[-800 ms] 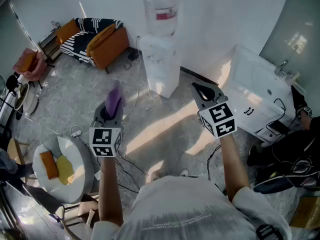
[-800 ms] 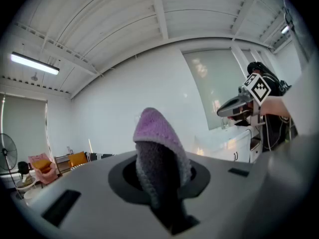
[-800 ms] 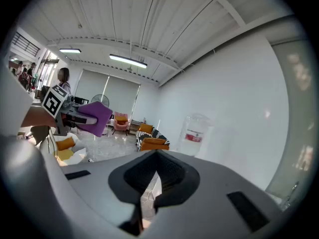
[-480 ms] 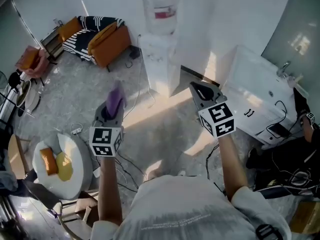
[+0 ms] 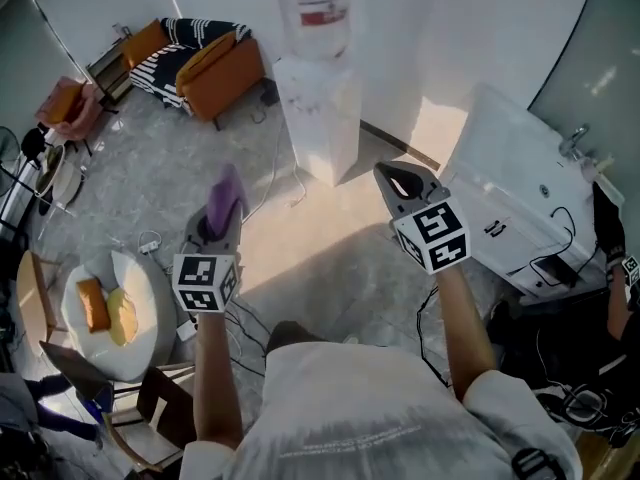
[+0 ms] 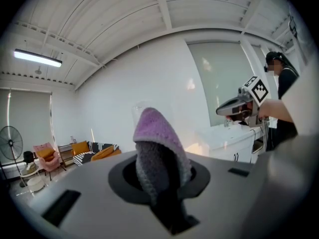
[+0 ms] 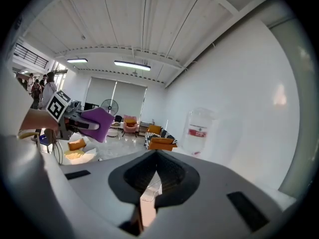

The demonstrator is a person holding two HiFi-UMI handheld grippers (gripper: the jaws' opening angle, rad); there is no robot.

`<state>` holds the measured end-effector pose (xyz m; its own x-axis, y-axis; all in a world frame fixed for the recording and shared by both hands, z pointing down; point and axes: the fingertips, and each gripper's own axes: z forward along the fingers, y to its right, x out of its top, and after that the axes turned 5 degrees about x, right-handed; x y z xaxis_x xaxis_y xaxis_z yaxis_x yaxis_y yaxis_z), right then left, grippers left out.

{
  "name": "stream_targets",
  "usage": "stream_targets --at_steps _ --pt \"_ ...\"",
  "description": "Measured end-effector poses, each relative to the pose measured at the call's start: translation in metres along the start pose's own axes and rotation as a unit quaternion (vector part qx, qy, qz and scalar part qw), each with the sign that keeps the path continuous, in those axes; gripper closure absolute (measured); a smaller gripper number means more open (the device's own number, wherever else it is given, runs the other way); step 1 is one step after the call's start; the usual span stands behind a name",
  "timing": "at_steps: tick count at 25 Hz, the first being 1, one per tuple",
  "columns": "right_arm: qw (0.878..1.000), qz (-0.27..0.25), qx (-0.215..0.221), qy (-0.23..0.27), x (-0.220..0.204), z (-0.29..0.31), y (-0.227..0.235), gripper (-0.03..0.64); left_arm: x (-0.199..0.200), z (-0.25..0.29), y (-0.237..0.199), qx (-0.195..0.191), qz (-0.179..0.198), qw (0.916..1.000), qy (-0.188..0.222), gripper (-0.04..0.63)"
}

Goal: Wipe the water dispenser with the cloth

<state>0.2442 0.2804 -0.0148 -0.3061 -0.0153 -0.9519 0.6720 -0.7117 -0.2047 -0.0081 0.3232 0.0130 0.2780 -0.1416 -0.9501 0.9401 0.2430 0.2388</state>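
The white water dispenser point(image 5: 318, 118) with its clear bottle point(image 5: 312, 13) stands against the wall at the top middle of the head view. My left gripper point(image 5: 222, 208) is held up over the floor, short of the dispenser and to its left, shut on a purple cloth point(image 5: 225, 193). In the left gripper view the cloth point(image 6: 157, 133) drapes over the jaws and hides most of the dispenser. My right gripper point(image 5: 400, 180) hangs to the dispenser's right with its jaws together and nothing in them. The right gripper view shows the bottle point(image 7: 198, 128) ahead.
A white counter with a sink point(image 5: 520, 198) stands at the right, with a person point(image 5: 610, 268) beside it. An orange sofa point(image 5: 215, 73) is at the back left. A round white table point(image 5: 150, 298) stands at the lower left. Cables point(image 5: 270, 198) trail over the floor.
The view has shifted a little toward the dispenser. Both grippers keep about the same pose, the cloth still in the left one.
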Motion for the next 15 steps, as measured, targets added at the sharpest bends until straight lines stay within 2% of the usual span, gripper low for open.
stream_targets --at_steps 9,15 --pt "1.0 0.022 0.013 -0.016 -0.017 0.034 0.033 0.603 -0.009 0.046 -0.005 -0.006 -0.008 0.9998 -0.02 0.525" --pt "0.999 0.016 0.016 -0.023 -0.016 0.079 0.052 0.603 -0.021 0.098 -0.032 -0.02 -0.019 0.999 -0.034 0.524"
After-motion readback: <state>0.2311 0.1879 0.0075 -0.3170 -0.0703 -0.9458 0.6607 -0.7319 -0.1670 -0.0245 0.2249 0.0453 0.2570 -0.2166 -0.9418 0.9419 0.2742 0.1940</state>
